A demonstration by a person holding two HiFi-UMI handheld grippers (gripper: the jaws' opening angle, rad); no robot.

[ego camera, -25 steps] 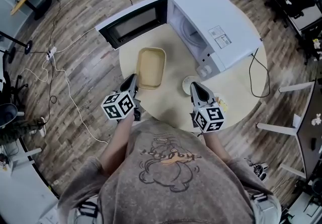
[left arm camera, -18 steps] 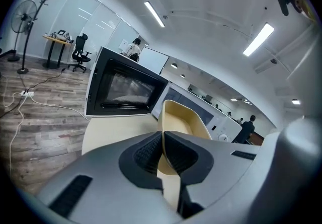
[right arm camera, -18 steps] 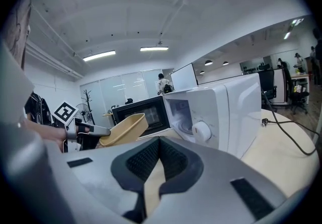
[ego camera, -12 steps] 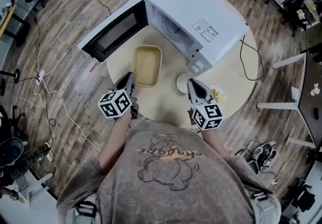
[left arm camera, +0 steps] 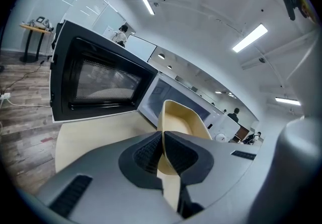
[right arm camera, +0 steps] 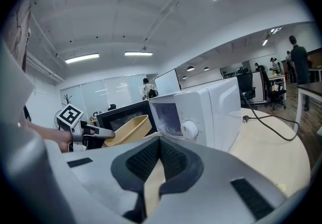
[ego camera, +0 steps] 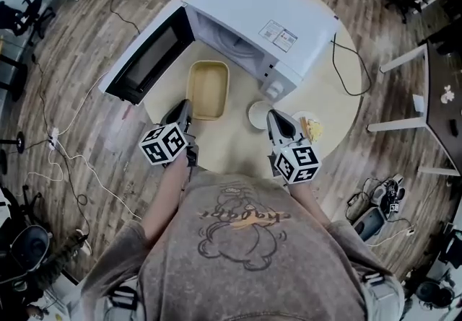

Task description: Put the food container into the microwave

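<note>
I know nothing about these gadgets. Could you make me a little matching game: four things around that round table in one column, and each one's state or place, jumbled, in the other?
Things:
1. microwave door
2. food container
3. small white dish
4. right gripper

States or places:
A. jaws together, nothing between them
B. swung wide open
C. rim pinched in the jaws of the left gripper
D. on the table, by the front corner of the microwave

Pairs: 1-B, 2-C, 3-D, 4-A.
</note>
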